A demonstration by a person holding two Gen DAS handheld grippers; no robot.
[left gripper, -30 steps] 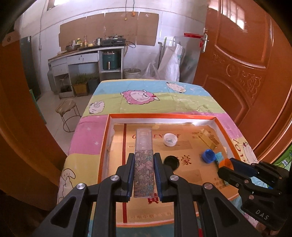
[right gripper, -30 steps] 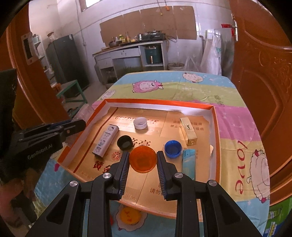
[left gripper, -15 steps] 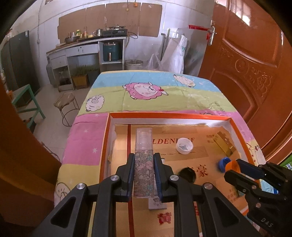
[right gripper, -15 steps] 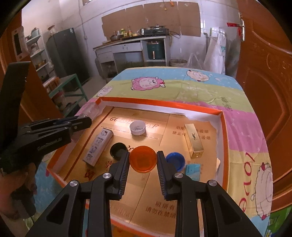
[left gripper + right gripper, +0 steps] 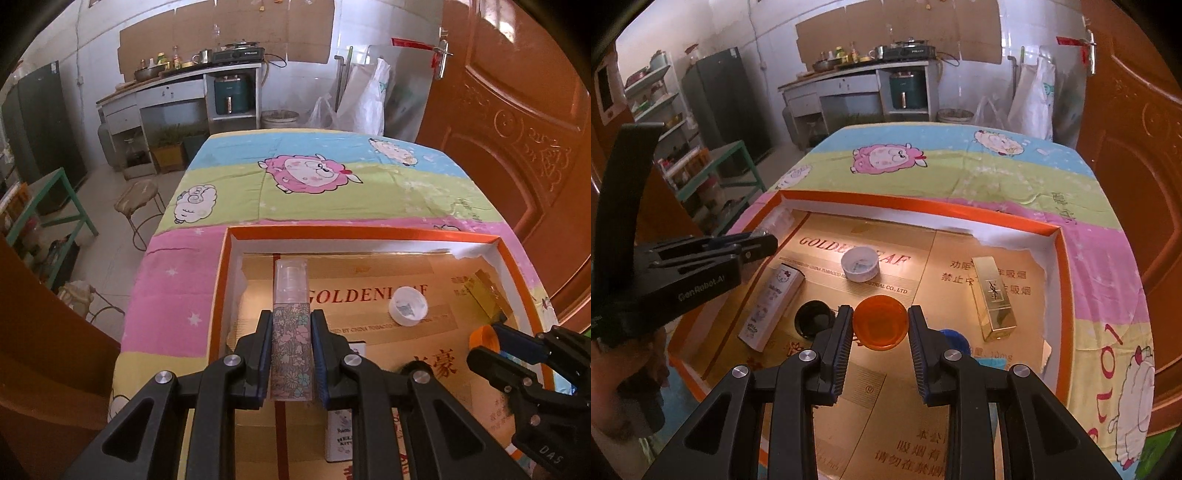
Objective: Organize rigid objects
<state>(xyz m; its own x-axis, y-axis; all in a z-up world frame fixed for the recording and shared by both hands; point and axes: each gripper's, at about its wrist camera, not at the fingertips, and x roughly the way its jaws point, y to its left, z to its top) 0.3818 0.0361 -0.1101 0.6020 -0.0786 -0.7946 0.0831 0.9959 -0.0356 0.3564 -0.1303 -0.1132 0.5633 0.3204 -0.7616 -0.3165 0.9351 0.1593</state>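
Observation:
My left gripper is shut on a flower-patterned spray bottle with a clear cap, held above the left part of the orange-rimmed cardboard tray. My right gripper is shut on an orange lid, held above the tray's middle; it also shows in the left wrist view. In the tray lie a white cap, a black cap, a white Hello Kitty box, a gold box and a blue cap, partly hidden.
The tray lies on a table with a cartoon sheep cloth. A brown door stands close on the right. A stool and a green frame stand on the floor at left. A kitchen counter is at the back.
Both grippers have risen and drawn back over the tray with their objects still held. The tray's contents look farther below; nothing in the tray has moved.

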